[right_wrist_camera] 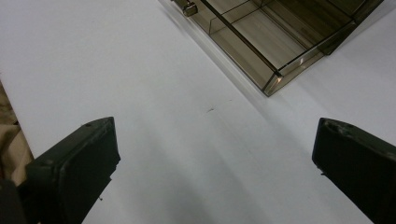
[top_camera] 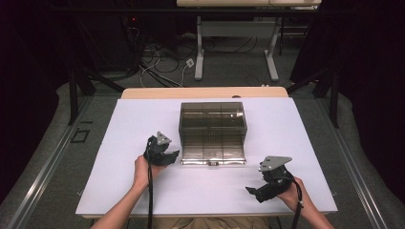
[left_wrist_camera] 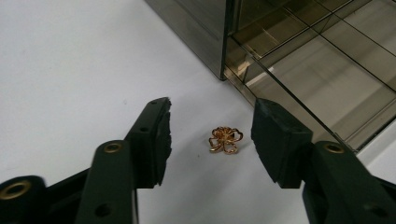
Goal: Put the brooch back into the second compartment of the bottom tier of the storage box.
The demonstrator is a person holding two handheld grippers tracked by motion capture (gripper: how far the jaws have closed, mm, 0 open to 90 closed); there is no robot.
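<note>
Just off the near left corner of the smoked-acrylic organiser box (left_wrist_camera: 299, 70), a small gold flower-shaped brooch (left_wrist_camera: 225, 139) lies flat on the white table (top_camera: 143, 124) — near the box's wall but not touching it, and not in any of its compartments. The left gripper (left_wrist_camera: 212, 140) is set so that its two jaws stand on either side of the brooch, parted well wider than the piece and touching nothing; that straddle looks like the line-up for a pinch, with the pads aimed to close across the little petals. The box's front tray appears pulled out toward the person, its divided cells open from above, which would explain why the brooch is being approached so close beside it — a short carry to a cell. The right gripper (top_camera: 267, 183) hangs back, well to the near right of the box, jaws spread wide and empty over bare table, probably kept clear so as not to crowd the pick.
</note>
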